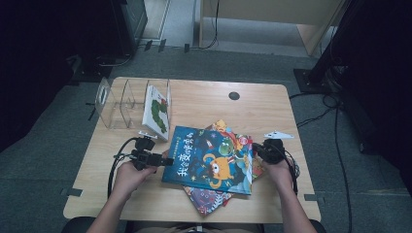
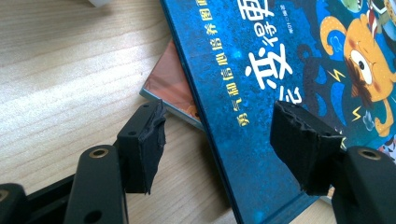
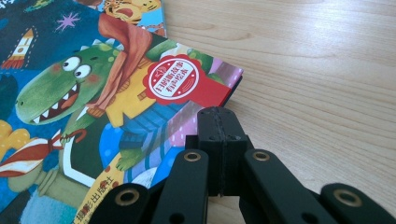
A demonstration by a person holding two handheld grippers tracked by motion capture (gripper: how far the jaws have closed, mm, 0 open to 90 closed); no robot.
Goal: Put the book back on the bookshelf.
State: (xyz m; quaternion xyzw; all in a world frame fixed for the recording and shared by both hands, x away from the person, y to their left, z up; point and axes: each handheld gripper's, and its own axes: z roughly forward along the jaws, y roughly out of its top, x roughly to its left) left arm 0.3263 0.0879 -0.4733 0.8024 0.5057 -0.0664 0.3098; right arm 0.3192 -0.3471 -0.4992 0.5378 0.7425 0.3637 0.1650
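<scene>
- A wooden desk [image 1: 204, 104] fills the middle of the high view, with dark floor around it.
- A pile of picture books lies in the lower centre of that view; the blue book [image 1: 210, 160] is on top, over a red book [image 1: 209, 200] whose corner pokes out below.
- At the upper left of the desk stands a clear divider rack [image 1: 116, 102], with a white book [image 1: 156, 114] leaning in its right-hand slot.
- The left gripper [image 1: 165, 160] sits at the blue book's left edge. In the left gripper view its jaws are spread wide, one over bare desk and one over the blue cover [image 2: 280, 70], grasping nothing.
- The right gripper [image 1: 257, 151] is at the pile's right side. In the right gripper view its jaws are pressed together, clenched on nothing, just beside the corner of a dinosaur book [image 3: 116, 93].
</scene>
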